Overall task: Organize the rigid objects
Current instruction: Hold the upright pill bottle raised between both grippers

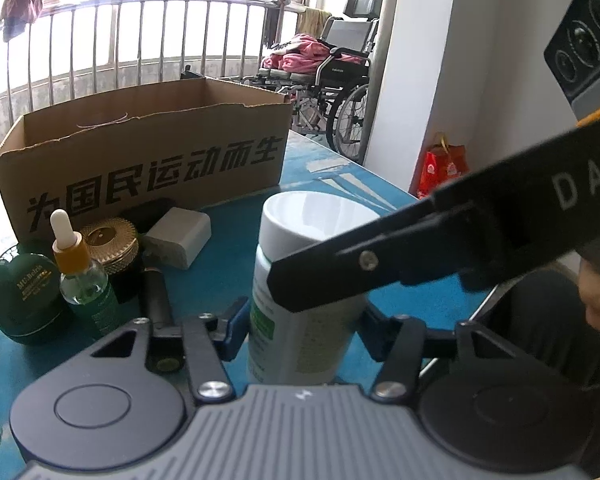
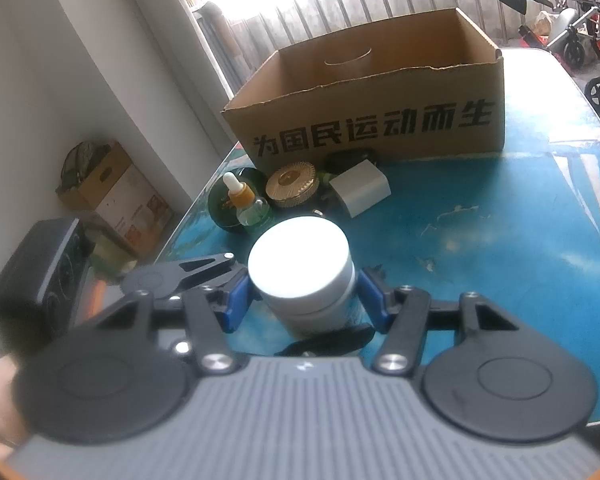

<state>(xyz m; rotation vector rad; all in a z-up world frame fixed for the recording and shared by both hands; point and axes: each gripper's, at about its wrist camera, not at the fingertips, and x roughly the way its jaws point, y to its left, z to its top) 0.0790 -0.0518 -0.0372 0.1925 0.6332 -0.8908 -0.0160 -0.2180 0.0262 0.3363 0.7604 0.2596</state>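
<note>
A white-capped bottle [image 1: 312, 216] [image 2: 300, 256] with a green label stands on the blue table [image 1: 228, 264] [image 2: 500, 240]. My left gripper [image 1: 304, 320] has its blue pads against the bottle's lower body. My right gripper [image 2: 304, 300] presses its blue pads on the cap from both sides; one of its black fingers [image 1: 340, 272] crosses the bottle in the left wrist view. Beyond stand a green round case [image 1: 24, 296] [image 2: 224, 204], a dropper bottle [image 1: 80, 276] [image 2: 248, 204], a gold-lidded jar [image 1: 108, 244] [image 2: 294, 182] and a white charger block [image 1: 180, 236] [image 2: 360, 192].
An open cardboard box [image 1: 140, 168] [image 2: 380, 120] with black print stands behind the small items. A black tube [image 1: 156, 300] lies beside the dropper bottle. Off the table are a wheelchair [image 1: 332, 80], a red bag [image 1: 444, 168] and a floor carton [image 2: 120, 192].
</note>
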